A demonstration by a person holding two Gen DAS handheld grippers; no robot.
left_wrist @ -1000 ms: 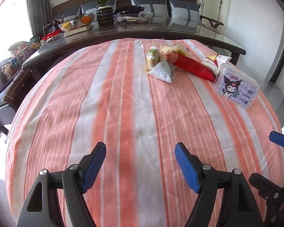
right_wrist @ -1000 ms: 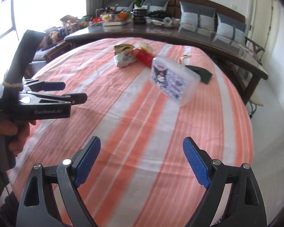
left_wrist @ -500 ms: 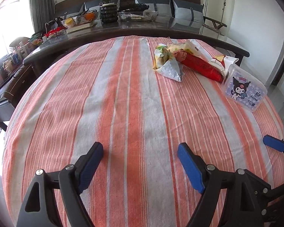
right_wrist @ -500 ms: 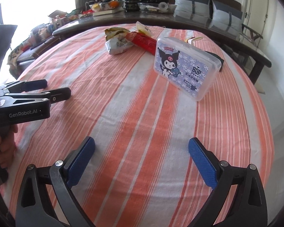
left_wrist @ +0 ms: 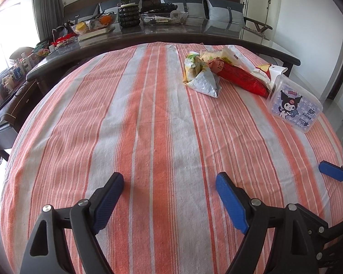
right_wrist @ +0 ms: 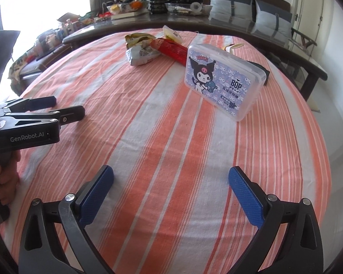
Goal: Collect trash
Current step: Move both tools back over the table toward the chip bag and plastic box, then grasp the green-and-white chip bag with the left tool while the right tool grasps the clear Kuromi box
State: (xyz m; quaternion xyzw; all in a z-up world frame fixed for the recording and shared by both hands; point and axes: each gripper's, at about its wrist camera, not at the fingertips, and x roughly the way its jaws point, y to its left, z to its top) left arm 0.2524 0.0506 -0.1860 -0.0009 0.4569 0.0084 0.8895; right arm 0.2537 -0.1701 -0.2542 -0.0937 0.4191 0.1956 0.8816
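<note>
While both tools hang over the striped cloth (left_wrist: pixel 148 118), the left gripper (left_wrist: pixel 169 186), marked "GenRobot.AI" on its side, is opening its jaws with nothing between them, and the right gripper (right_wrist: pixel 171 180) stands spread wide and bare. Four wrappers lie bunched at the far side: one silver wrapper (left_wrist: pixel 204 83), one red wrapper (left_wrist: pixel 240 77), one pale yellow wrapper (left_wrist: pixel 217 54) and one white wrapper (left_wrist: pixel 267 70) behind it. One clear plastic box (right_wrist: pixel 221 80), just right of them, reads "KUROMI" and "BOP" beside a cartoon figure
</note>
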